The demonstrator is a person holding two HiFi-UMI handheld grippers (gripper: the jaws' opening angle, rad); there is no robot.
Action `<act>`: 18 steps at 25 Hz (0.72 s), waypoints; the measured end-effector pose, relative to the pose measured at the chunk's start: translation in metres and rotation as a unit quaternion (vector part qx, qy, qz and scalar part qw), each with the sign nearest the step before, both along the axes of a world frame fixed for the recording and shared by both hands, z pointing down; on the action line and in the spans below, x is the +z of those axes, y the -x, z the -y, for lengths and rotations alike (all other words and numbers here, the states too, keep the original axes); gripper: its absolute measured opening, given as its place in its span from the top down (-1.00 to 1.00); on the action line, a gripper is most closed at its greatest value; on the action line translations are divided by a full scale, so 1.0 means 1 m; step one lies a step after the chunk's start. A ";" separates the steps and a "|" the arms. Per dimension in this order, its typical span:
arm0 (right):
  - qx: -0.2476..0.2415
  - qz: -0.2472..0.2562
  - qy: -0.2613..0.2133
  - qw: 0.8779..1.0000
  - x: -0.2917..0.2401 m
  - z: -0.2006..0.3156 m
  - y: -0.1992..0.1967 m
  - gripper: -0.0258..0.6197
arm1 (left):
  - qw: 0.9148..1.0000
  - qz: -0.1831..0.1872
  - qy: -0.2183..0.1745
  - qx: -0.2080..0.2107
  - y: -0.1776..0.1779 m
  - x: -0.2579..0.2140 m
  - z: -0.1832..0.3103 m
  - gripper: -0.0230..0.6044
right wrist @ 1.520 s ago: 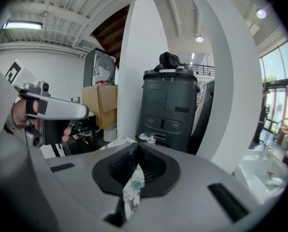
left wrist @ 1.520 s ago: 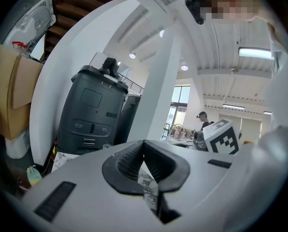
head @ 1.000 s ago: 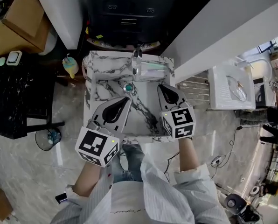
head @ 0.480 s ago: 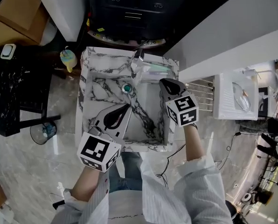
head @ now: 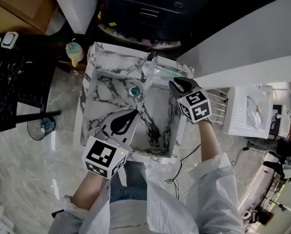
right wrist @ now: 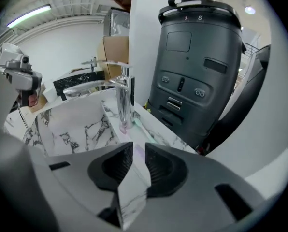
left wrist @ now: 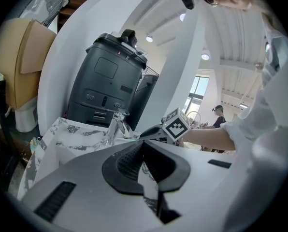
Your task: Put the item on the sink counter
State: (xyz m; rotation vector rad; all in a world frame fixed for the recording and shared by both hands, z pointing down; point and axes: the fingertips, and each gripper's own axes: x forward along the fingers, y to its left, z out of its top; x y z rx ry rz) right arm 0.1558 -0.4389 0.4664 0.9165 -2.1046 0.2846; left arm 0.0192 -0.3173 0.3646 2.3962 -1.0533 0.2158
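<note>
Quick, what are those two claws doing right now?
Left gripper: shut, empty.
Right gripper: jaws opening; a pale thin item lies at their tips, not gripped.

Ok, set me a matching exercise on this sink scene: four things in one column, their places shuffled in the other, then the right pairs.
Things
1. faucet
2. teal drain plug
3. pale green item
4. small bin

Places
A. on the floor, left of the basin in the head view
B. at the bottom of the basin
C. lying flat on the counter behind the basin
D. standing upright at the basin's back edge

Pairs: 1-D, 2-B, 3-C, 4-A
</note>
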 end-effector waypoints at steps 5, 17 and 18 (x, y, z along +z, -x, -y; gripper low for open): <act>-0.060 -0.055 0.050 0.995 0.028 0.006 -0.008 0.56 | 1.000 0.006 0.006 -0.005 -0.002 0.006 0.002 0.88; -0.205 -0.173 0.109 0.957 0.062 0.018 -0.011 0.50 | 0.999 0.017 0.017 -0.021 0.006 0.016 0.006 0.88; -0.215 -0.185 0.114 0.952 0.065 0.018 -0.011 0.51 | 0.999 0.017 0.018 -0.022 0.006 0.016 0.006 0.88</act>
